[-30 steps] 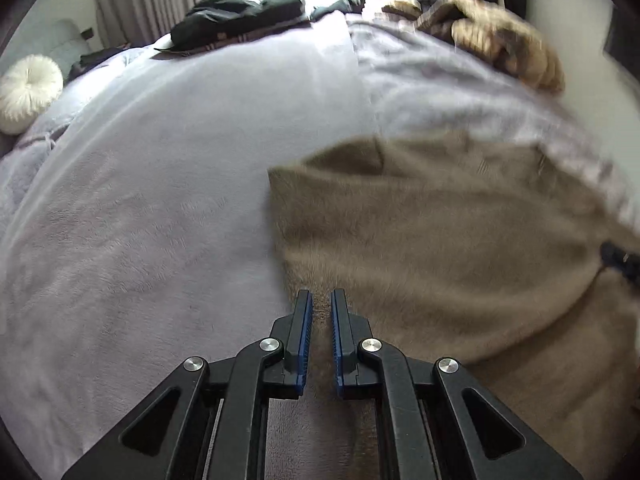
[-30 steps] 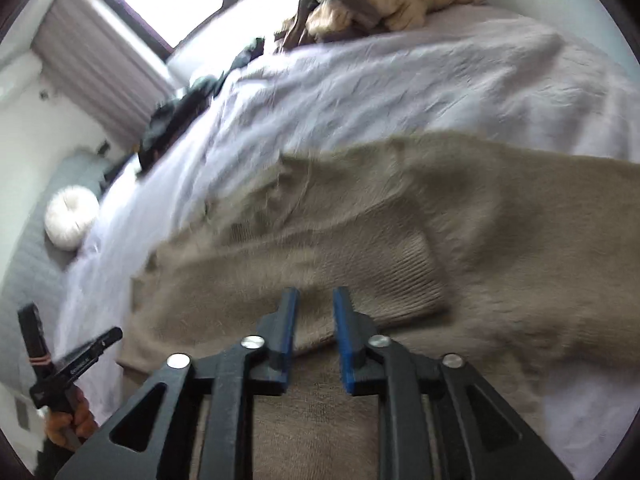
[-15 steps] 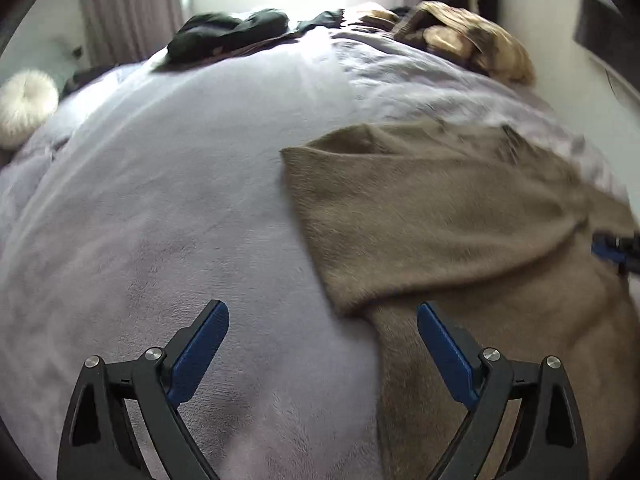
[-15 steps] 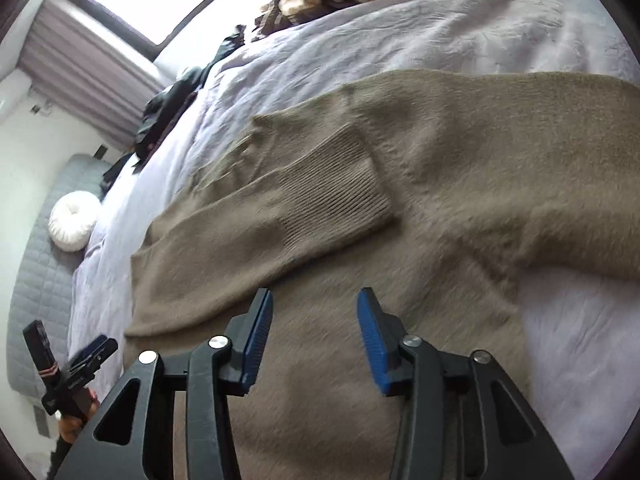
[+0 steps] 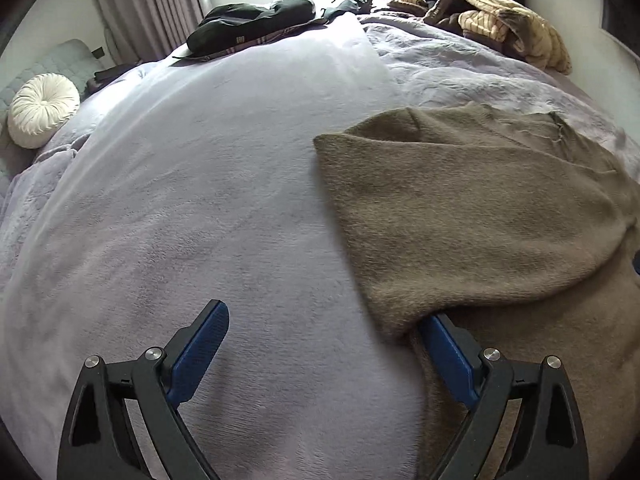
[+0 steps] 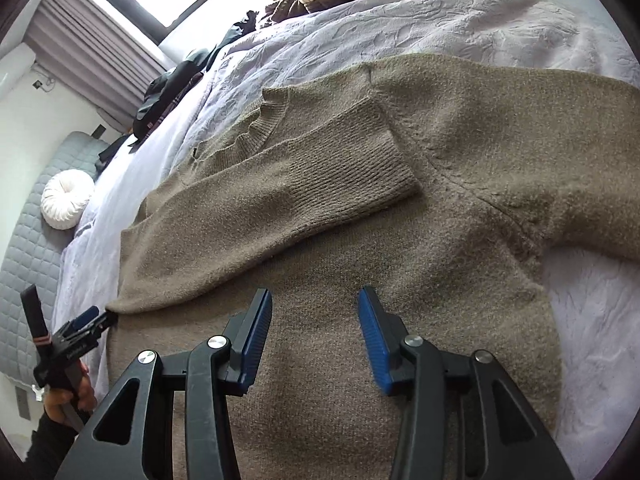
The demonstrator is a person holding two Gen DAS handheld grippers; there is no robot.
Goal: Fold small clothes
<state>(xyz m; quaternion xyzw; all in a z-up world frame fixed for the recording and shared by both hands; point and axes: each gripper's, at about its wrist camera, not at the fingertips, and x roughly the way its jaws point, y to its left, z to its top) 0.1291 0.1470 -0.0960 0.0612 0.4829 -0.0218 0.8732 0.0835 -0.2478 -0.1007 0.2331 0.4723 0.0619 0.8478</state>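
Sweater on lavender bedspread, curtained window

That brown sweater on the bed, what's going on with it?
A person is folding a fuzzy olive-brown knit sweater spread on a lavender fleece blanket, using a hand-held gripper in each hand. One sleeve already lies folded across the chest. The left gripper has just opened wide at the sweater's folded edge; the right gripper has also just opened, above the lower body. Neither grips anything; the other sleeve is still spread out.
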